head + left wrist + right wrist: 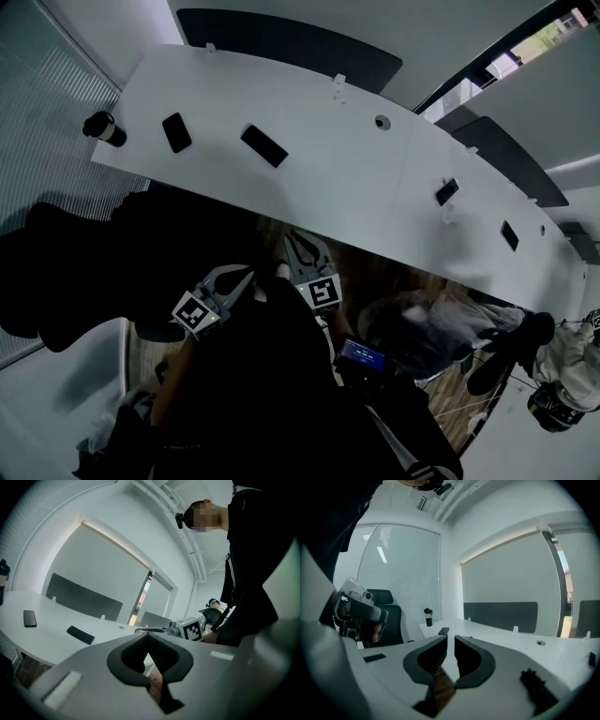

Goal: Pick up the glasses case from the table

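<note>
Hovering empty, the left gripper has its fingers shut tip to tip, while the right gripper shows a thin slit between its own. Both are well short of the glasses case, which lies untouched on the bench. Reaching, gripping and lifting are all left.

No legible text, brand or number. The left marker cube on the left hand-held gripper and the right marker cube on the right hand-held gripper show square patterns only. The small lit screen beside the right cube is unreadable.
</note>
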The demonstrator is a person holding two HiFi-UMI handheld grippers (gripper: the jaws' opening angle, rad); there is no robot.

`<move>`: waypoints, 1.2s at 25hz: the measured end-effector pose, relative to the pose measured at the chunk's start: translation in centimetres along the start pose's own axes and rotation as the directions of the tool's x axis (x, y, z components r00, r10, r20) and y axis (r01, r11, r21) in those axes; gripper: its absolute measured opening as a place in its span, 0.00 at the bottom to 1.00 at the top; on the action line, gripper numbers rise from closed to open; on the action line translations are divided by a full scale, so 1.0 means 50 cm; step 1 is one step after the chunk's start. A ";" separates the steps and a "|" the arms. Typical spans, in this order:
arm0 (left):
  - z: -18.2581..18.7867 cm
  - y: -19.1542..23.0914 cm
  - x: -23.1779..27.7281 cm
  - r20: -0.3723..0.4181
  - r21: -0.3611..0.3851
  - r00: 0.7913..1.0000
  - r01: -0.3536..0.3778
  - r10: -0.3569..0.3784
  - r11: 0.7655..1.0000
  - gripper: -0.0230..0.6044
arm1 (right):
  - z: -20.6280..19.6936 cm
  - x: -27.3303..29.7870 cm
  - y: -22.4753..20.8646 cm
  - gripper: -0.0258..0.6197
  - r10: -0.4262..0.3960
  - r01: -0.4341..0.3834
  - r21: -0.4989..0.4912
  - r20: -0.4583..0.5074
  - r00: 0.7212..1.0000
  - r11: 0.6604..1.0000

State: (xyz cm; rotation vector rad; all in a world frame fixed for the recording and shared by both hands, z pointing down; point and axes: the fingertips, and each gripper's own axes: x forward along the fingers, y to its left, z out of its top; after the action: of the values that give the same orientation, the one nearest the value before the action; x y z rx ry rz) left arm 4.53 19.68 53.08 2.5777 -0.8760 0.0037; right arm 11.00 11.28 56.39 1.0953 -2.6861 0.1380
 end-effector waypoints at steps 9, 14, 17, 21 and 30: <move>0.049 0.119 0.028 0.026 -0.039 1.000 0.013 -0.012 0.999 0.04 | -0.023 0.099 -0.063 0.15 -0.064 0.062 -0.023 -0.083 0.995 0.998; 0.111 0.213 0.036 0.057 -0.044 0.997 0.052 -0.049 0.998 0.04 | -0.016 0.178 -0.090 0.16 -0.096 0.090 -0.049 -0.139 0.986 0.995; 0.147 0.272 0.032 0.076 -0.039 0.996 0.058 -0.055 0.998 0.04 | -0.023 0.221 -0.112 0.17 -0.120 0.107 -0.078 -0.188 0.975 0.991; 0.166 0.344 0.016 0.080 -0.034 0.997 0.020 -0.018 0.999 0.04 | -0.046 0.267 -0.135 0.20 -0.126 0.106 -0.094 -0.251 0.960 0.990; 0.174 0.424 -0.011 0.056 -0.090 0.979 -0.190 0.195 0.978 0.04 | -0.158 0.375 -0.216 0.28 -0.039 0.020 -0.059 -0.347 0.937 0.998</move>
State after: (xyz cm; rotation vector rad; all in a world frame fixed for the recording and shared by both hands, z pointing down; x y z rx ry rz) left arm -9.39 1.49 53.22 2.4170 -1.1229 -0.0595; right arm 7.02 -7.72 68.73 0.9891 -2.3425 0.2292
